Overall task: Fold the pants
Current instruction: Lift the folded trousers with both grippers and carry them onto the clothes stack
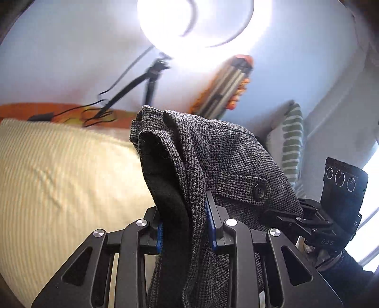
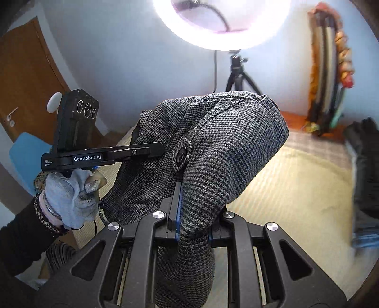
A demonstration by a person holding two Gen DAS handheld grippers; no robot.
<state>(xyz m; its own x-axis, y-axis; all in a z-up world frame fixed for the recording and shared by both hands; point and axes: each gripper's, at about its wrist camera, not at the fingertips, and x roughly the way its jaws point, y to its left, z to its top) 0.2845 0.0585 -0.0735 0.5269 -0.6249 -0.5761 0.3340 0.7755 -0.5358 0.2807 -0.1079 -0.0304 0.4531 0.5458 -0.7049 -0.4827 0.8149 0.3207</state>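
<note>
Grey houndstooth pants (image 1: 236, 154) with a black lining and a buttoned pocket flap hang lifted above the bed. My left gripper (image 1: 184, 220) is shut on a bunched fold of them, cloth pressed between its blue pads. In its view my right gripper (image 1: 274, 213) reaches into the cloth from the right. In the right wrist view the pants (image 2: 236, 154) drape over my right gripper (image 2: 193, 222), which is shut on the fabric. There my left gripper (image 2: 151, 150), held by a gloved hand (image 2: 71, 196), bites the cloth beside the button.
A cream ribbed bedspread (image 1: 59, 177) lies below. A lit ring light (image 2: 220, 21) on a tripod (image 2: 236, 75) stands behind. A striped pillow (image 1: 292, 142), dark clothes (image 2: 364, 165) at the right, a wooden door (image 2: 28, 83) and a blue chair (image 2: 26, 156) surround the bed.
</note>
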